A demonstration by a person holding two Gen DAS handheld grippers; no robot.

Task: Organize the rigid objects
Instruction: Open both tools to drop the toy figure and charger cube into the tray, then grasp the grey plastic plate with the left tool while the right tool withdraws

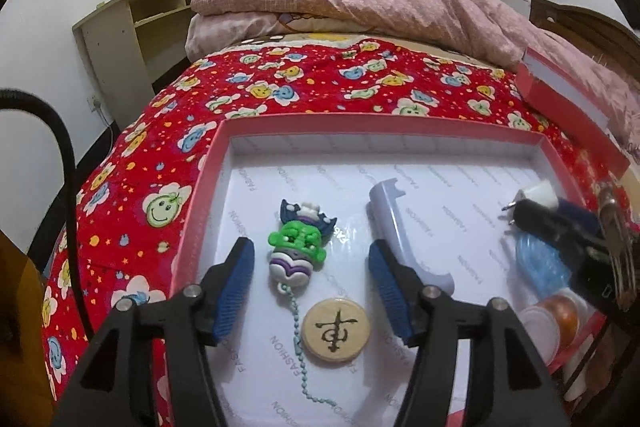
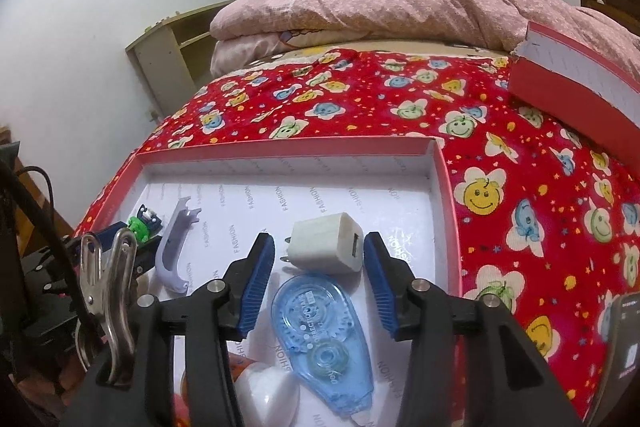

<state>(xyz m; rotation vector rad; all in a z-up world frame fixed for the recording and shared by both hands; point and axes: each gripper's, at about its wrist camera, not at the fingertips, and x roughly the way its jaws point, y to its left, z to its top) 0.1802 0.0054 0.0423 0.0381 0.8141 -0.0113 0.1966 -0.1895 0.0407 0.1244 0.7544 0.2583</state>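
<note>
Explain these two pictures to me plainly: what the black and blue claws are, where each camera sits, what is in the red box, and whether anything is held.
No robot here: a person holds a two-finger tool in each hand, with a camera on each looking along its fingers.

The left view shows the left tool open over a green keychain figure, a round wooden token and a curved pale plastic piece.

The right view shows the right tool open above a white plug adapter and a blue correction tape.

All lie in a red box on a flowered bedspread. Neither tool holds anything.
</note>
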